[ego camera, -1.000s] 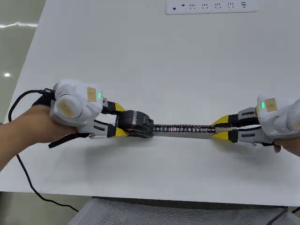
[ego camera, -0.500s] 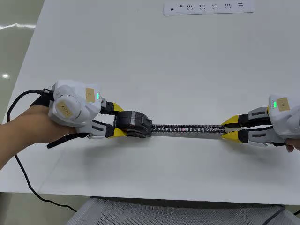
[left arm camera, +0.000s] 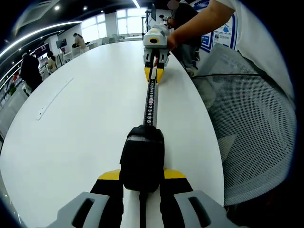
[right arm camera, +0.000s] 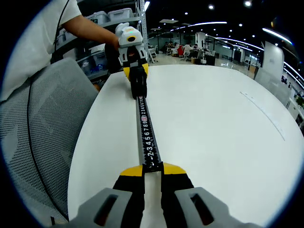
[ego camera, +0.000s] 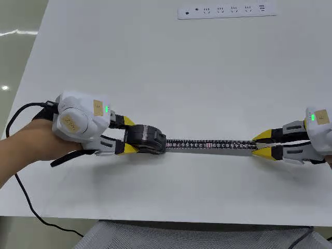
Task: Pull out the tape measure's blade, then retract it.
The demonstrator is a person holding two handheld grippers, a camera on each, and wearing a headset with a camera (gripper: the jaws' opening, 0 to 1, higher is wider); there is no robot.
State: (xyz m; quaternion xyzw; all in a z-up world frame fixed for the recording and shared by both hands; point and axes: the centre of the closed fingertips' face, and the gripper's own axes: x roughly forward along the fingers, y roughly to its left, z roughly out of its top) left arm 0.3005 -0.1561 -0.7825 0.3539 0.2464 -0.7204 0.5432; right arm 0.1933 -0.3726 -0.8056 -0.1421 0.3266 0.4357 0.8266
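Black tape measure case (ego camera: pixel 146 139) sits low on the white desk (ego camera: pixel 171 78), toward its near edge, clenched between the jaws of the left tongs (ego camera: pixel 129 136); the blade (ego camera: pixel 210 144) runs out of the case's mouth toward the person's right, roughly level and about parallel with the desk's near edge; its far end is pinched shut in the right tongs (ego camera: pixel 258 144). In both gripper views the blade runs straight ahead to the opposite tongs, so the two pairs face each other along one line; that line is what the coming move turns on, I judge; whether the pull goes on or the return begins, the right tongs, which have the free end, should travel along the blade's long axis, directly away from or back to the case, or the blade may twist or buckle.

Against a second ago, more blade is out and the right tongs stand farther right, close to the picture's edge; the left tongs and the case keep much the same place; the power strip (ego camera: pixel 225 10) has shifted a little, so the camera moved too.
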